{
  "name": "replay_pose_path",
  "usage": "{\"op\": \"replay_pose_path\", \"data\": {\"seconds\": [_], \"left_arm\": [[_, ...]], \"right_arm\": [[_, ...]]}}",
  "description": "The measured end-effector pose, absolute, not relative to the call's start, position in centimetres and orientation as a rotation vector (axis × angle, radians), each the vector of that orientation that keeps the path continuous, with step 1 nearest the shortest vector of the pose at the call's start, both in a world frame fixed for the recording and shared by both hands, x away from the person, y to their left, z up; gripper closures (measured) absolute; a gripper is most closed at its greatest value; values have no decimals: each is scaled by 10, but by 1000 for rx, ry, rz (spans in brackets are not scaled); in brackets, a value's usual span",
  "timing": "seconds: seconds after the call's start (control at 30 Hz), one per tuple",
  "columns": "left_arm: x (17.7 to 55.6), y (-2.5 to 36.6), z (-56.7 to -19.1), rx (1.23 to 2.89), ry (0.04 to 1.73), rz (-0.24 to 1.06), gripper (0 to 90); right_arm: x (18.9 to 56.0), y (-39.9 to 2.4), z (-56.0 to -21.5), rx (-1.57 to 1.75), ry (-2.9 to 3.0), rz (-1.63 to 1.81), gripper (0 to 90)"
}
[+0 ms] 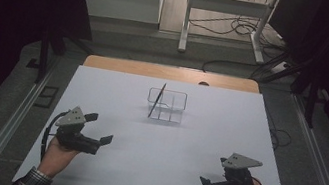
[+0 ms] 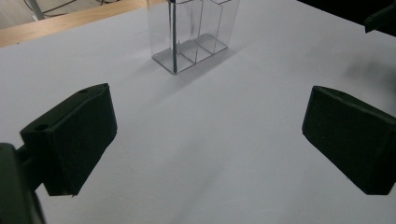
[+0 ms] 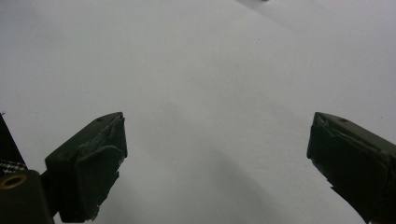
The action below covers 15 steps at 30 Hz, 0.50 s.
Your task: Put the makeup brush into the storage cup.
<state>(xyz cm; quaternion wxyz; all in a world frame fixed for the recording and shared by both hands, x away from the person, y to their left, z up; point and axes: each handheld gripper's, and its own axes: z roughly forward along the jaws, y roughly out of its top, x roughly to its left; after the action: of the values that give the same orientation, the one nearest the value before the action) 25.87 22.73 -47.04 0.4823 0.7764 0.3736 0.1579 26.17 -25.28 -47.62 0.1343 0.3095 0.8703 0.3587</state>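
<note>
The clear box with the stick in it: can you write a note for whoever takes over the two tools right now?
Left tool: open, holding nothing, low over the white table at its near left.
Right tool: open, holding nothing, at the near right.
Clear box: stands at the table's middle, far from both tools, divided into compartments.
Thin dark stick: leans in the box's left end.
Done: the stick is in the box.
Left: nothing else lies on the table to pick up.

Cut off at the top edge in the left gripper view: clear organiser (image 2: 194, 35) and thin rod (image 2: 174, 37) standing inside it.
</note>
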Motion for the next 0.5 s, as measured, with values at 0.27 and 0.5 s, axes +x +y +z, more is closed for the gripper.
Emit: {"op": "replay_pose_path", "data": {"seconds": [0.27,0.5], "left_arm": [[252,231,-471,1896,921,393,34],[246,235,-472,1896,928,399,34]], "right_arm": [[262,-252,-476,899,2523,1041,50],[262,-253,-476,900,2523,1041,50]]}}
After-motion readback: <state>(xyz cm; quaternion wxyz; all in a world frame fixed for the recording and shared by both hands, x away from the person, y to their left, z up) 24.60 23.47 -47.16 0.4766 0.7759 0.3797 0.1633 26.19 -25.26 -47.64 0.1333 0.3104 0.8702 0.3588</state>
